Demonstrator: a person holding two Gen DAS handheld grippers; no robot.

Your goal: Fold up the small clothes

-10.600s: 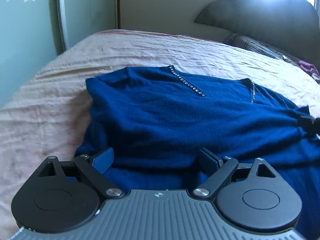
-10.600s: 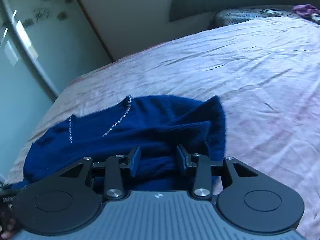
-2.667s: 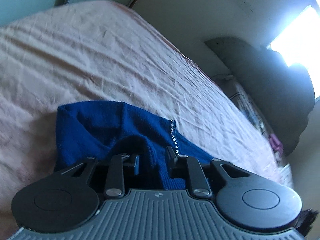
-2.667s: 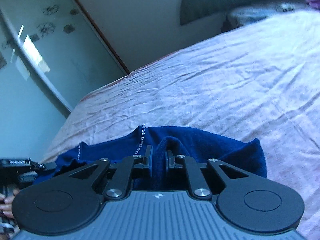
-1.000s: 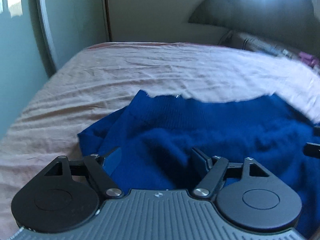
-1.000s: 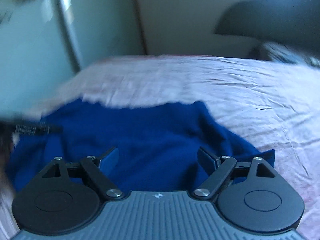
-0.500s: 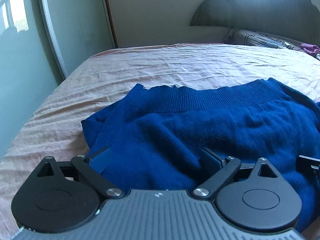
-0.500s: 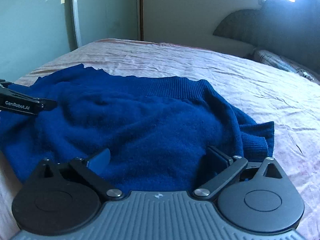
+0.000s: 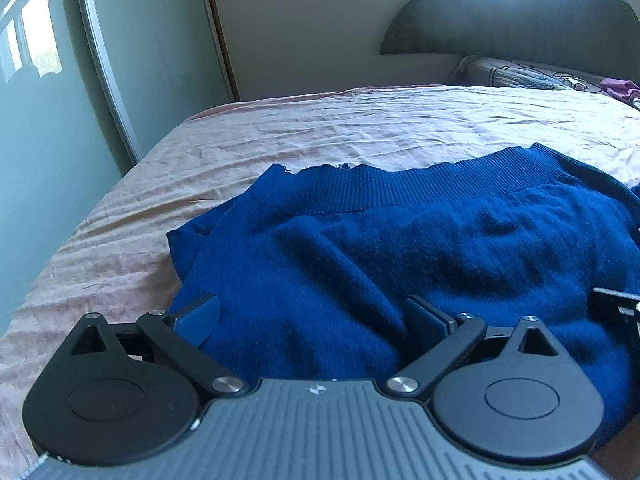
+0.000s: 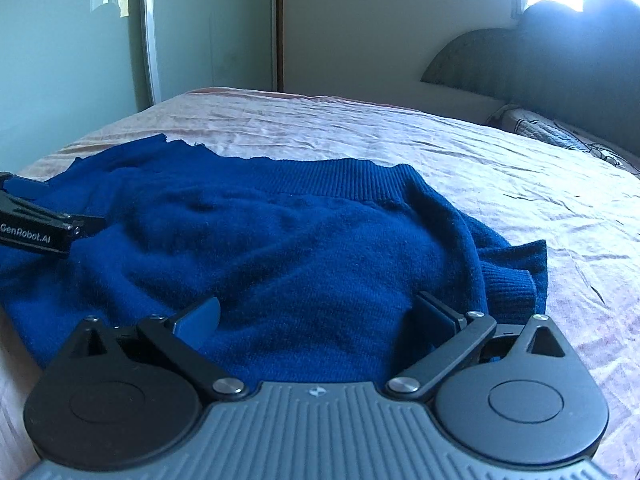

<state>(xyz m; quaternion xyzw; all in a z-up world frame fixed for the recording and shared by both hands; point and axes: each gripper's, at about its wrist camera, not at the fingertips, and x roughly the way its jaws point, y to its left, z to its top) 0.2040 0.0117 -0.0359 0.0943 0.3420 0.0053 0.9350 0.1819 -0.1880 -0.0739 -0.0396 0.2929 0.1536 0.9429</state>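
Observation:
A dark blue knit sweater (image 9: pixel 400 248) lies folded over on the pink bedsheet (image 9: pixel 280 136), its ribbed hem on top at the far side. It also shows in the right wrist view (image 10: pixel 280 248), with a sleeve cuff sticking out at the right. My left gripper (image 9: pixel 312 316) is open and empty over the sweater's near left part. My right gripper (image 10: pixel 316 312) is open and empty over its near right part. The left gripper's body shows at the left edge of the right wrist view (image 10: pixel 36 220).
A dark padded headboard (image 9: pixel 520 20) and a patterned pillow (image 9: pixel 520 74) stand at the far right. A mirrored wardrobe door (image 9: pixel 48 80) runs along the bed's left side. A purple cloth (image 9: pixel 620 88) lies by the pillow.
Both grippers have let go of the sweater, opened wide and drawn back a little. The bottom half now lies folded over the top, hiding the beaded neckline.

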